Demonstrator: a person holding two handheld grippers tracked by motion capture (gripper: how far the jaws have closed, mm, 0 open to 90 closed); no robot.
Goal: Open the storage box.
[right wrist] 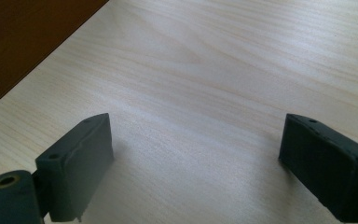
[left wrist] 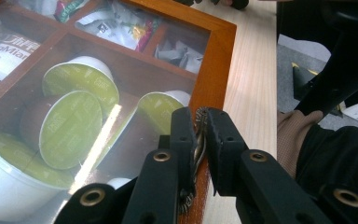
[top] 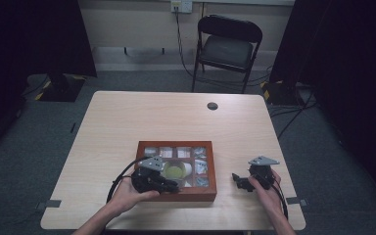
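L gripper (left wrist: 200, 135) clamped on small metal latch (left wrist: 199, 140) at box (top: 176, 197) front rim, near edge. R gripper (right wrist: 196, 163) jaws apart, well right over bare table (right wrist: 242, 70); L nearer.

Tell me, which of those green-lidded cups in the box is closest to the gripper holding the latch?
The green-lidded cup at the box's front wall, just behind the left gripper; the other cups lie farther along the compartment.

Dim room, dark corners; glare streak on box lid (left wrist: 98, 140); near jaws slightly soft.
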